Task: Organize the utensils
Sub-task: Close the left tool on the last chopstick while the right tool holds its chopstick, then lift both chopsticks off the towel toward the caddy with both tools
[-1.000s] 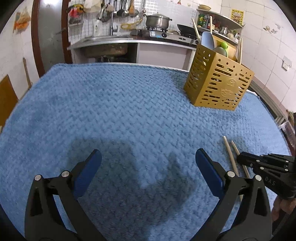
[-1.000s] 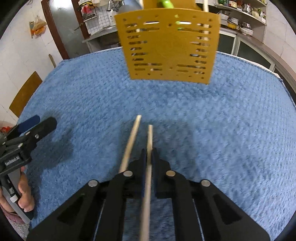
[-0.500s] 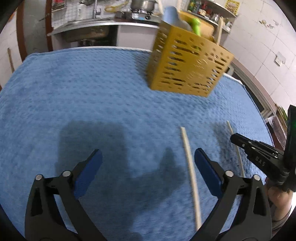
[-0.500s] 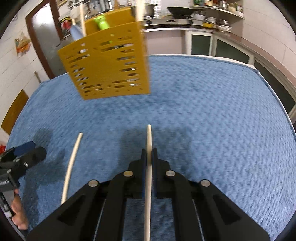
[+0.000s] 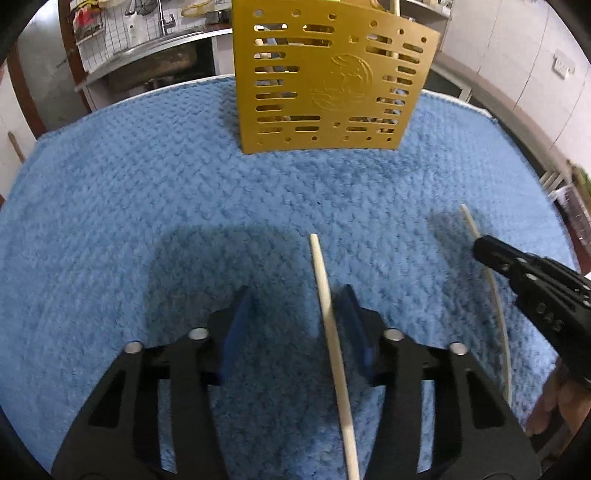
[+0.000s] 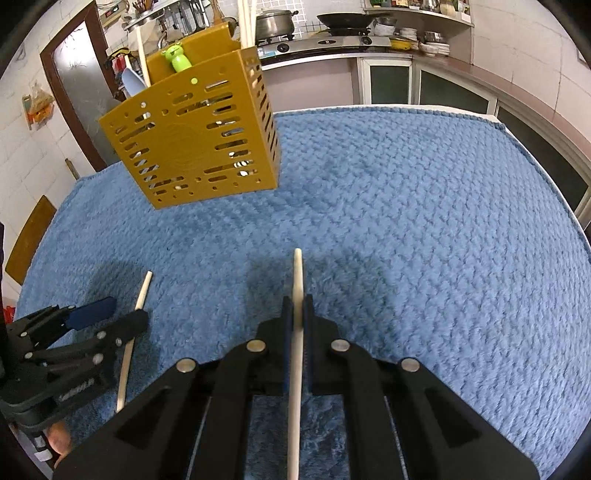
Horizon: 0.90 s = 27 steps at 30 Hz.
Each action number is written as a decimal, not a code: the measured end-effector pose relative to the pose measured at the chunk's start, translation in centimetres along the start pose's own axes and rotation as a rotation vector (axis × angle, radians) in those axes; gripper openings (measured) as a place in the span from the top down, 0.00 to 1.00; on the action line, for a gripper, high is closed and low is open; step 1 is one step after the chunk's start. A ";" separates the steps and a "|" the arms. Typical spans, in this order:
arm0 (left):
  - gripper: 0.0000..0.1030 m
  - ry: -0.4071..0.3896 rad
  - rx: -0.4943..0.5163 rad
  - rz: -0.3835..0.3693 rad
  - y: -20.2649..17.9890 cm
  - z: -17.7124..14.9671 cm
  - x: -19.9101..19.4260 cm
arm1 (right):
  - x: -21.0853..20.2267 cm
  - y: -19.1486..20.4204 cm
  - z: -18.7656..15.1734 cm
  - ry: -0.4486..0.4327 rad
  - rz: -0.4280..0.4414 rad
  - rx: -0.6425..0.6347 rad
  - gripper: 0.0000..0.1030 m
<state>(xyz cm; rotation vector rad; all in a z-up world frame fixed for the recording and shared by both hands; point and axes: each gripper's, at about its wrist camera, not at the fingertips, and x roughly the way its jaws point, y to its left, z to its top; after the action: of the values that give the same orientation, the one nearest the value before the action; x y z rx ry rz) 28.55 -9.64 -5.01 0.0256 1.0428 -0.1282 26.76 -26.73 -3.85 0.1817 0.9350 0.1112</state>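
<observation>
Left tongs (image 5: 295,325) have just been closing around a loose chopstick (image 5: 328,317) aimed at the utensil holder (image 5: 332,85), pads not yet pressing; right tongs (image 6: 297,314) clamp the second chopstick (image 6: 297,280).

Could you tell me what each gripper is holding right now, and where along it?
Right gripper: a chopstick, near its tip. Left gripper: closing around the second chopstick, not clamped.

Setting: a domestic kitchen. In the right wrist view, a gas stove (image 6: 325,42) at 12 o'clock carries a lidded pot (image 6: 275,22) and a dark pan (image 6: 343,20). Tiled walls (image 6: 22,144) and a shelf of dishes (image 6: 424,40) at 1 o'clock confirm it.
</observation>
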 end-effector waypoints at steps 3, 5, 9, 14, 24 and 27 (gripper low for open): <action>0.64 0.013 0.013 0.010 -0.1 0.7 0.3 | 0.2 -0.2 0.0 0.005 0.006 0.007 0.94; 0.65 0.013 0.028 0.014 -0.2 0.9 0.5 | 0.5 -0.1 -0.1 0.016 0.007 0.003 0.94; 0.76 0.009 0.062 0.021 -0.8 1.2 0.7 | 0.8 0.1 -0.3 0.026 0.000 -0.007 0.94; 0.89 0.014 0.061 -0.008 -0.3 1.4 0.4 | 0.7 -0.2 -0.3 0.028 0.011 -0.002 0.94; 0.94 0.043 0.077 -0.042 0.7 1.3 0.1 | 0.9 0.4 -0.3 0.042 -0.017 -0.035 0.94; 0.92 0.049 0.096 -0.013 -0.2 1.5 0.6 | 1.0 0.4 -0.2 0.043 -0.017 -0.039 0.94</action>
<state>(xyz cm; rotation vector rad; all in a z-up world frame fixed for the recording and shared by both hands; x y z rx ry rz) 30.11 -10.07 -4.81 0.1098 1.0853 -0.1903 27.13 -26.14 -4.65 0.1358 0.9767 0.1177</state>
